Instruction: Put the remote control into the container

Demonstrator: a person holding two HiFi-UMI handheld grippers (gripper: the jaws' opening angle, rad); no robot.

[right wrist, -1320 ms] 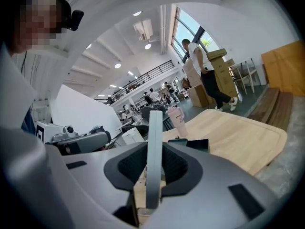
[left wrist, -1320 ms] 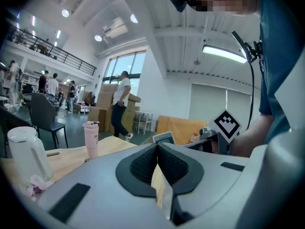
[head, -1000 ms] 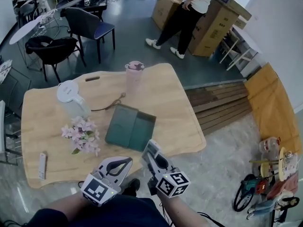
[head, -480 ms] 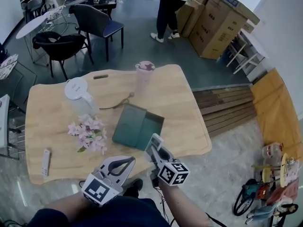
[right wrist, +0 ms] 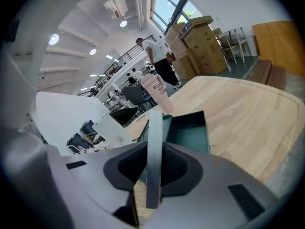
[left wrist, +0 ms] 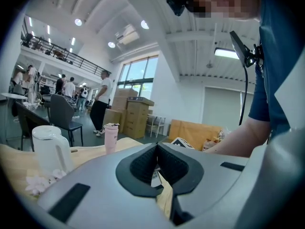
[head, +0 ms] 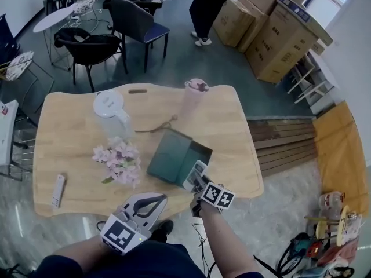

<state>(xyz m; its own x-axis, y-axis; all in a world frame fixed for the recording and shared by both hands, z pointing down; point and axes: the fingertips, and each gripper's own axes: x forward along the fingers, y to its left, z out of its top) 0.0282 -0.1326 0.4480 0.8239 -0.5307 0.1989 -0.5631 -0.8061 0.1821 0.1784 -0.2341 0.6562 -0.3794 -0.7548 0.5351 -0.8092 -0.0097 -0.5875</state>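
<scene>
My right gripper (head: 199, 179) is shut on a pale grey remote control (head: 193, 175), gripped edge-on between the pads (right wrist: 154, 161). It hovers at the near right corner of the dark green open container (head: 172, 155), whose compartments (right wrist: 188, 130) lie just beyond the remote's tip. The left gripper (head: 146, 204) hangs low by my body off the table's near edge, jaws shut with nothing in them (left wrist: 156, 168). A second white remote (head: 58, 190) lies at the table's near left.
On the wooden table (head: 64, 143) stand a white kettle (head: 113, 112), a pink bottle (head: 194, 94) and pink flowers (head: 119, 158). A cord runs from the kettle. Chairs, cardboard boxes and a standing person are beyond the table.
My right gripper has carried the remote forward from the table's near edge to the container's near right corner. The left gripper has stayed put. The person behind has walked farther away.
</scene>
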